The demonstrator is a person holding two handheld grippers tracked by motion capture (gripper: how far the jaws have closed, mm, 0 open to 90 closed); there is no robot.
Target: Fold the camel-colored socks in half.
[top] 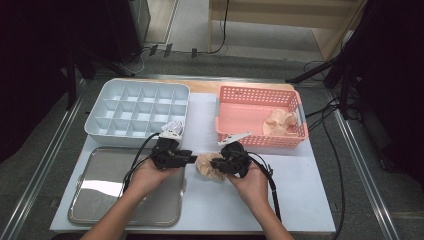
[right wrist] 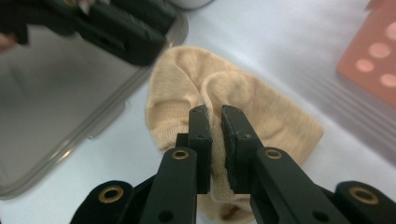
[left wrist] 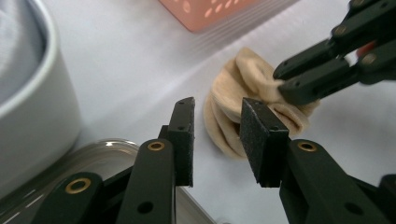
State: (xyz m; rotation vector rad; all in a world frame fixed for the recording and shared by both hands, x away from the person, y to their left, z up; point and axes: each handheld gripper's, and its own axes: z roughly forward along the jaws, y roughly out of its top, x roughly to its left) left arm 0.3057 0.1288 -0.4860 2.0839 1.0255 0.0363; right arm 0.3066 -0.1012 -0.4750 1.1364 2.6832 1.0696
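Claws meet over one beige sock (top: 209,167) on the white surface (top: 300,200), just near of the pink basket (top: 260,140). The right claw (right wrist: 215,122) is pinched narrow on a raised fold of the sock, fabric squeezed between its pads. The left claw (left wrist: 218,140) stands half open, nothing clamped; the sock's left end lies just ahead of it, between and beyond its pads, without a clear touch. In the high view, the sock sits between the two hands, equally close to both. Likely next: the left claw closes on that free end, right of the steel tray (top: 100,205).
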